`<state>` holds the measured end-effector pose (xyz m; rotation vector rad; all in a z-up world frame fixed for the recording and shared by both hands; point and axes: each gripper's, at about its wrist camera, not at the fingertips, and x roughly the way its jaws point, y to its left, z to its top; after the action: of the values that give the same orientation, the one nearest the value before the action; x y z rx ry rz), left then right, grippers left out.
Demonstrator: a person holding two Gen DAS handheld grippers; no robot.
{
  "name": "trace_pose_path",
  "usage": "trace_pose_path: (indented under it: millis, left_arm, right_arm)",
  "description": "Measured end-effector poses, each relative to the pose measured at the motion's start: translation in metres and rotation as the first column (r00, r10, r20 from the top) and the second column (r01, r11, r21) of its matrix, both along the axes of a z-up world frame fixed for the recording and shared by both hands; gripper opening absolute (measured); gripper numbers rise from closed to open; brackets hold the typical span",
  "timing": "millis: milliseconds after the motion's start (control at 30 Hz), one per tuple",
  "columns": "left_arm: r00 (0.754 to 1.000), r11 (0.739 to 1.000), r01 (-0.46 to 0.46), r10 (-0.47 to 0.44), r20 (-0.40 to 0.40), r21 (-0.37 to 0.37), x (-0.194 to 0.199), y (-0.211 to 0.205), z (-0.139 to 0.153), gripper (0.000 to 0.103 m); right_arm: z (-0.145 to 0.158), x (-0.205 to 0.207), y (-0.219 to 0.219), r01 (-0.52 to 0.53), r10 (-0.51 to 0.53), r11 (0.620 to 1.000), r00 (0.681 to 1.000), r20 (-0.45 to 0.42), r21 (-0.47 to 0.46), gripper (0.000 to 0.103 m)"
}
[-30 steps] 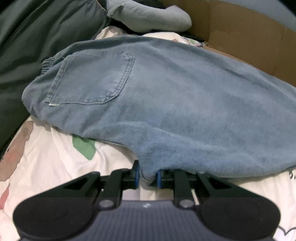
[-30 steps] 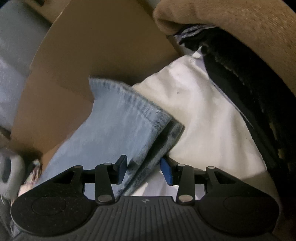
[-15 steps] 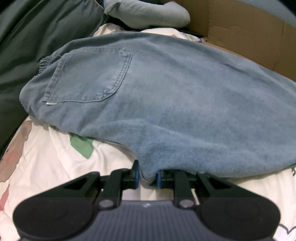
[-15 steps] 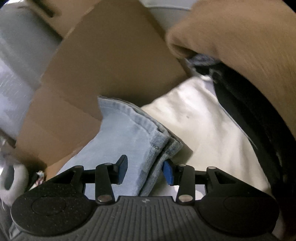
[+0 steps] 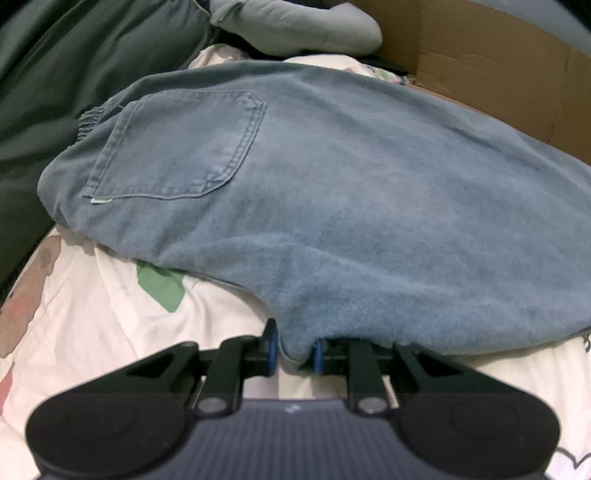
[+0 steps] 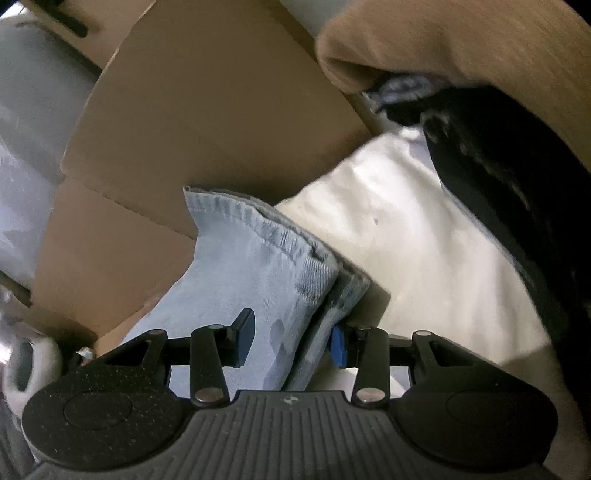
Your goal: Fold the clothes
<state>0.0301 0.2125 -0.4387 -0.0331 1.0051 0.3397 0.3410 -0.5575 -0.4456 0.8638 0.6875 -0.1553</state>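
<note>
Light blue jeans [image 5: 332,192] lie spread across a printed white sheet [image 5: 92,314], back pocket [image 5: 177,147] facing up at the left. My left gripper [image 5: 294,350] is shut on a pinch of the jeans' near edge, the denim bulging between its blue pads. In the right wrist view the stacked leg hems [image 6: 258,251] stick up past my right gripper [image 6: 291,341]. Its jaws stand fairly wide apart and press on the thick bunch of denim legs between them.
Dark green fabric [image 5: 55,74] borders the sheet on the left. A grey garment [image 5: 295,22] lies at the back, beside a cardboard box [image 5: 498,74]. Beyond the right gripper are cardboard flaps [image 6: 207,110], a white cloth [image 6: 424,240], a black garment [image 6: 498,155] and tan fabric [image 6: 461,37].
In the right wrist view the leg hems have bunched and swung more upright between the jaws, and the background has shifted a little. The left gripper and the jeans' body have stayed put.
</note>
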Motion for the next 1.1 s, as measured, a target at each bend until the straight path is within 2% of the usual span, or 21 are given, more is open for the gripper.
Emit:
trace_pose_path:
  millis: [200,333,400,467,567,800,900,1100]
  left_arm:
    - [1.0,1.0,-0.026,0.026,-0.006,0.008,0.003,0.0,0.001,0.02]
    - [1.0,0.999,-0.029,0.029,-0.009,0.013,0.004,0.001,0.001,0.022]
    - [0.999,0.999,-0.032,0.032,-0.009,0.013,0.005,0.001,0.001,0.022]
    - [0.999,0.999,-0.046,0.046,-0.01,0.012,0.005,0.001,0.002,0.022]
    - [0.998,0.998,-0.056,0.056,0.0,0.009,0.002,0.001,0.001,0.024]
    - [0.999,0.998,-0.033,0.033,0.007,0.059,-0.001,-0.008,0.0,0.025]
    - [1.0,0.997,-0.026,0.026,0.008,0.07,0.0,-0.007,-0.001,0.026]
    - [0.999,0.997,-0.033,0.032,0.017,0.075,0.0,-0.007,0.0,0.026]
  right_arm:
    - [-0.008,-0.007,0.004,0.012,-0.012,1.0,1.0,0.017,0.013,0.044]
    - [-0.009,-0.003,0.011,0.019,-0.019,1.0,1.0,0.014,-0.022,0.042]
    - [-0.01,-0.002,0.018,0.021,-0.02,0.999,1.0,0.005,-0.047,0.036]
    - [-0.011,-0.004,0.021,0.021,-0.022,0.998,1.0,-0.004,-0.062,0.025]
    - [-0.012,-0.007,0.025,-0.005,0.005,0.997,1.0,0.003,-0.076,0.017]
    - [-0.008,-0.013,0.046,-0.028,0.031,0.993,0.999,0.023,-0.112,0.016]
    - [-0.005,-0.013,0.06,-0.059,0.064,0.988,0.998,0.031,-0.146,0.017]
    - [-0.004,-0.02,0.083,-0.073,0.079,0.985,0.996,0.037,-0.155,0.017]
